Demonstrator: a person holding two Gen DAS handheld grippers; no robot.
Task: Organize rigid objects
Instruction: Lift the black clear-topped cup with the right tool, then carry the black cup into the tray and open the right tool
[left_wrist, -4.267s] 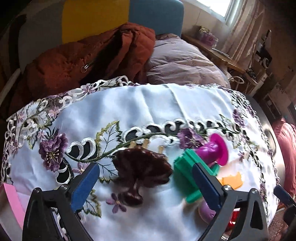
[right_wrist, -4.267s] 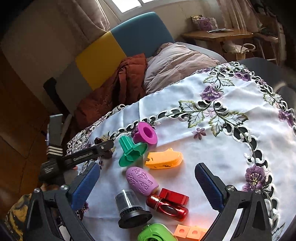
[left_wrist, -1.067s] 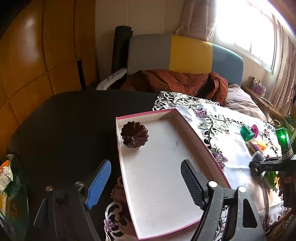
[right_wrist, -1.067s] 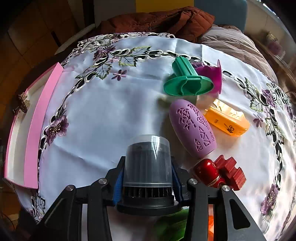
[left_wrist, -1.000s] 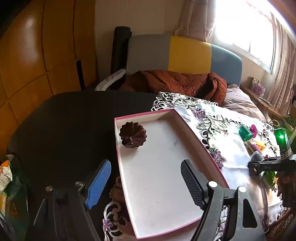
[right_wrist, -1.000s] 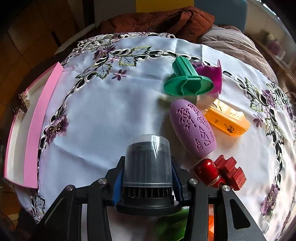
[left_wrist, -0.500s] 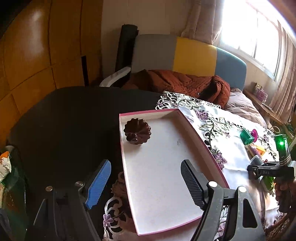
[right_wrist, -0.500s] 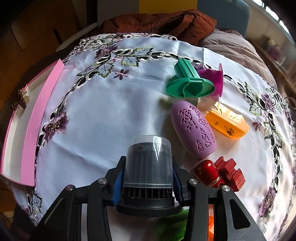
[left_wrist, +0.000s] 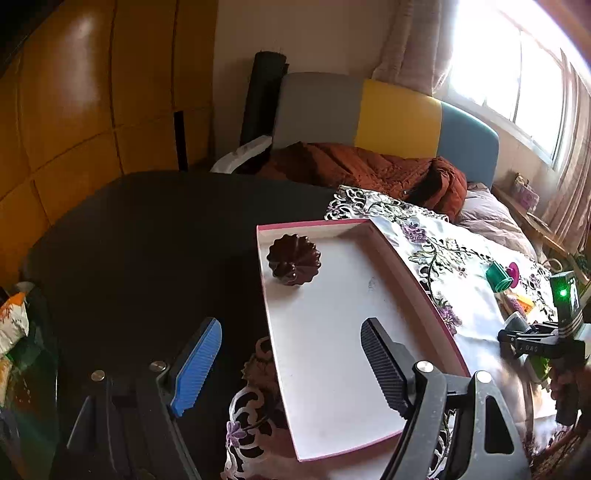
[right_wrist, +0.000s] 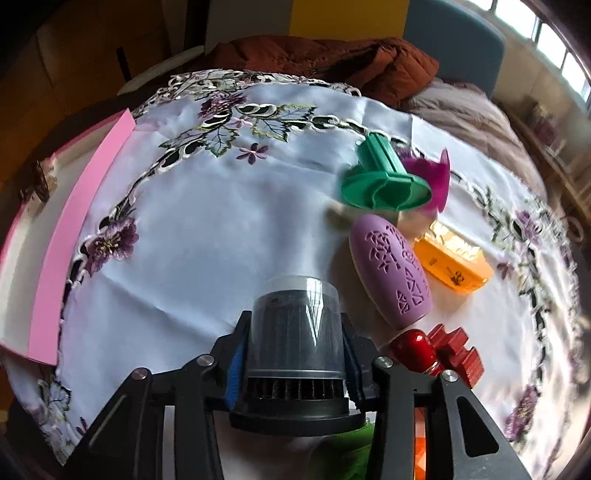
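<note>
My right gripper (right_wrist: 295, 350) is shut on a grey ribbed cylinder with a clear cap (right_wrist: 295, 325), its jaws closing tighter on it, just above the embroidered white cloth (right_wrist: 207, 229). In the left wrist view that gripper (left_wrist: 517, 334) shows at the far right with a hand behind it. My left gripper (left_wrist: 290, 325) hangs open over the near part of a white tray with a pink rim (left_wrist: 332, 369). A dark brown fluted mould (left_wrist: 293, 264) sits in the tray's far left corner. The tray's pink wall (right_wrist: 74, 236) lies left of the cloth.
On the cloth lie a green stamp (right_wrist: 384, 181), a magenta spool (right_wrist: 439, 177), a purple patterned egg shape (right_wrist: 391, 273), an orange block (right_wrist: 454, 262) and a red piece (right_wrist: 436, 350). A sofa with a brown jacket (left_wrist: 369, 173) stands behind the dark table (left_wrist: 147, 240).
Since the earliest frames the brown mould went from the cloth into the tray, and my right gripper closed on the grey cylinder. Over the last second the right view rolled slightly.
</note>
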